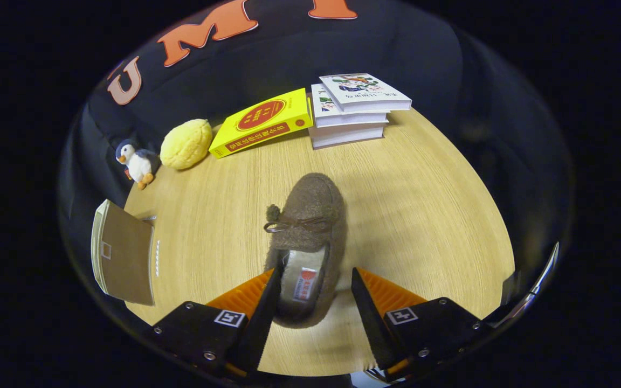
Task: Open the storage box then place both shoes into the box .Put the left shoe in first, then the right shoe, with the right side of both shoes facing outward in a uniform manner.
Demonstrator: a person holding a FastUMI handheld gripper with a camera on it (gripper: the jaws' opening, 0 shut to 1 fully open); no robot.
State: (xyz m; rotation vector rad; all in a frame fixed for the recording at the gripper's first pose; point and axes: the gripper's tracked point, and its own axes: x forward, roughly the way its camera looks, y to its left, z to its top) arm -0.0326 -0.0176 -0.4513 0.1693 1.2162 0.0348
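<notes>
The tool [314, 293] stands wide open around the brown shoe's [306, 237] heel, right finger clear.

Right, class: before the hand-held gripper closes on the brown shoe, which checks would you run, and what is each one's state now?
1. Hand-held gripper open: ok.
2. Brown shoe heel between the fingers: ok.
3. Both fingers pressing the shoe: not ok; one finger sits at the heel opening, the other stands apart.
4. Shoe flat on the wooden table: ok.
5. Storage box open: cannot tell.
6. Left or right shoe: cannot tell.
</notes>
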